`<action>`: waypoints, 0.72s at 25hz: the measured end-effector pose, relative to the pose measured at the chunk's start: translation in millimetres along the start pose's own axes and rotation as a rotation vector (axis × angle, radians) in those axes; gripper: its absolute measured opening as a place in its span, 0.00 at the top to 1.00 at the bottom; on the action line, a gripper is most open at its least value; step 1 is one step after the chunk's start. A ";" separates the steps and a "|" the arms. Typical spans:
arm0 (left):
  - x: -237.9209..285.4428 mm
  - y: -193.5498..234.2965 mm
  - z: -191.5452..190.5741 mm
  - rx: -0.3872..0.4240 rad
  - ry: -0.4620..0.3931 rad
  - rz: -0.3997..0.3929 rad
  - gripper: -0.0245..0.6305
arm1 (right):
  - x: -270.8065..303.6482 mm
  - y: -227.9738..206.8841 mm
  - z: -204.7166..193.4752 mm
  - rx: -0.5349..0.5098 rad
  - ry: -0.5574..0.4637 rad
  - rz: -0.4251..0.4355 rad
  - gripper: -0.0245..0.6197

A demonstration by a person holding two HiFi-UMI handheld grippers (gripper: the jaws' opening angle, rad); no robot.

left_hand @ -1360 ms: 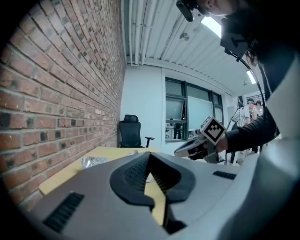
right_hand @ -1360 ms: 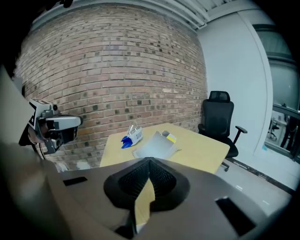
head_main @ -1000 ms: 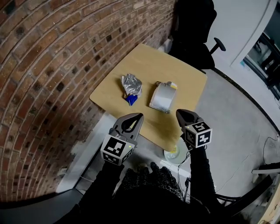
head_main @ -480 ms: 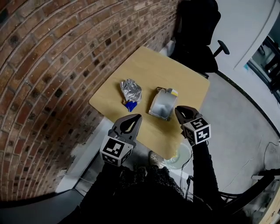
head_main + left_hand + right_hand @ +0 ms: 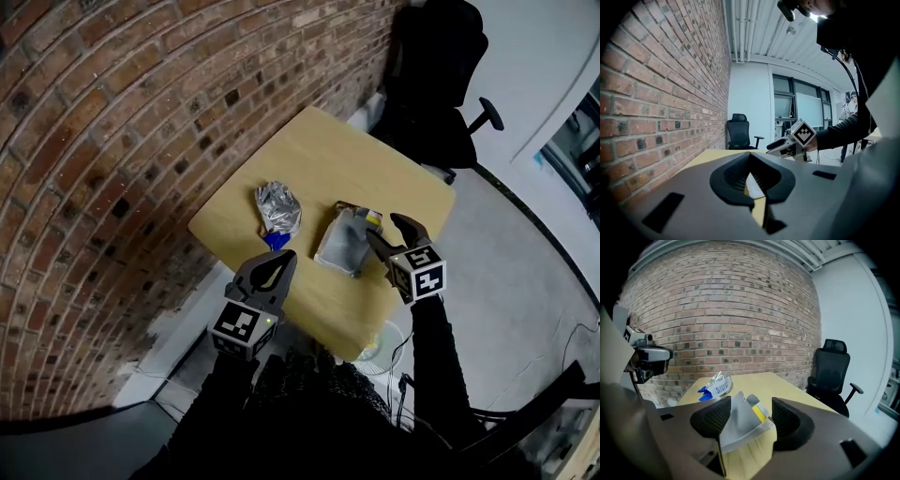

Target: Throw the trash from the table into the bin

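Head view: a silver pouch (image 5: 342,242) lies on the bench (image 5: 375,159), with a crumpled foil wrapper (image 5: 277,208) just beside it. The right tool (image 5: 382,226) has just been spreading its jaws, which now stand wide around the pouch's edge (pads not pressing). The left tool (image 5: 284,257) hovers at the bench's near edge, jaws together and empty.

One bench (image 5: 375,159) carries two pieces of trash: one crumpled foil wrapper (image 5: 277,206) and one flat silver pouch (image 5: 341,240). There are two tongs, the left tongs (image 5: 287,257) and the right tongs (image 5: 385,228). One black office chair (image 5: 436,80) and one brick wall (image 5: 112,141) stand by the bench.
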State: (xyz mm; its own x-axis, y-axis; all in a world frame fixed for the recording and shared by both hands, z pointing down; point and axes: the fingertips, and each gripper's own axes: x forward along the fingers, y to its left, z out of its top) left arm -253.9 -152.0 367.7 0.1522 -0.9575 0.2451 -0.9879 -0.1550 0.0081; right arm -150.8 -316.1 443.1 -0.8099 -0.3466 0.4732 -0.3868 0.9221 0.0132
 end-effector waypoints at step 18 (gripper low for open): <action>12.0 20.5 -10.2 -0.016 0.046 0.068 0.95 | 65.6 -3.3 -46.2 -0.048 0.248 0.220 0.57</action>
State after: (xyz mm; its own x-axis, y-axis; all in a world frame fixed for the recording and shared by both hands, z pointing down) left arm -272.6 -164.2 380.7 0.0836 -0.9535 0.2897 -0.9963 -0.0858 0.0052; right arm -182.3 -333.9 514.8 -0.7374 -0.0909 0.6694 -0.1887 0.9792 -0.0749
